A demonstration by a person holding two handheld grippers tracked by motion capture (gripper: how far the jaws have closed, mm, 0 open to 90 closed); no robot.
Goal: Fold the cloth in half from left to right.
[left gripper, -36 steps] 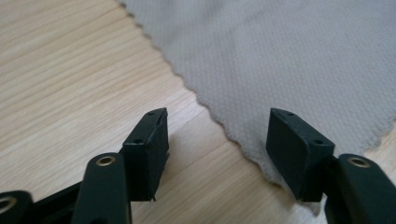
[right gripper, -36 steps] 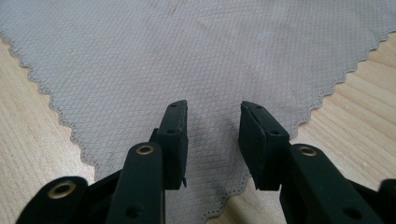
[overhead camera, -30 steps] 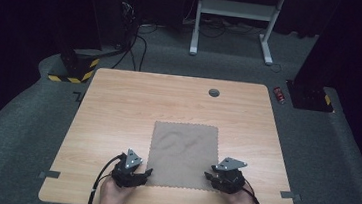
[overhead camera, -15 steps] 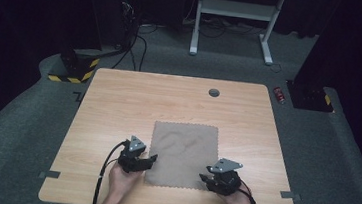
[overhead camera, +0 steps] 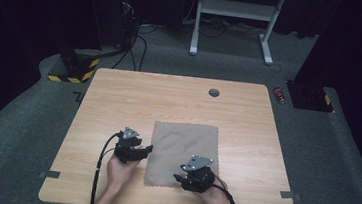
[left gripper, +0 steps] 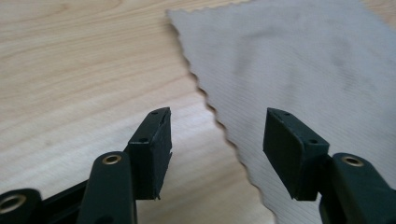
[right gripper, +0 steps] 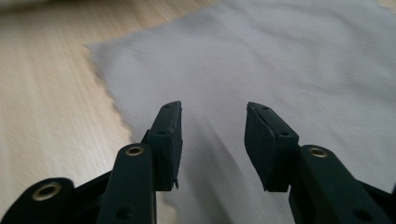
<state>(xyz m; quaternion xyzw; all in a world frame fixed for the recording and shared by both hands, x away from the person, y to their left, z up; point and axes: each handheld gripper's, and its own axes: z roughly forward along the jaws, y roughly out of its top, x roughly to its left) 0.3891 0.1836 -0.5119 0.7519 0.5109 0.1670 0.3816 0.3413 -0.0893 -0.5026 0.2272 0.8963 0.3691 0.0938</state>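
Grey-brown fabric, a flat cloth (overhead camera: 183, 154) with pinked edges, lies at the 6 o'clock part of the wooden table (overhead camera: 119, 96) in the high view, a little right of centre. The left gripper (overhead camera: 145, 150) sits at the cloth's 9 o'clock edge, the right gripper (overhead camera: 180, 177) over its 5 o'clock corner area. The cloth looks unfolded and unlifted, so I judge the work barely begun: both grasps are yet to be made. Bare tabletop stretches toward 12, 9 and 3 o'clock; the near table edge at 6 is close behind the hands.

In the left gripper view, the left gripper (left gripper: 217, 149) has its jaws spread, straddling the zigzag edge of the cloth (left gripper: 299, 70), nothing pinched; wood lies at 9 o'clock, fabric at 3.

In the right gripper view, the right gripper (right gripper: 213, 144) also stands apart, having just been opening, with the cloth (right gripper: 280, 60) beneath and between the jaws but not pressed; its scalloped edge runs off at 9 o'clock
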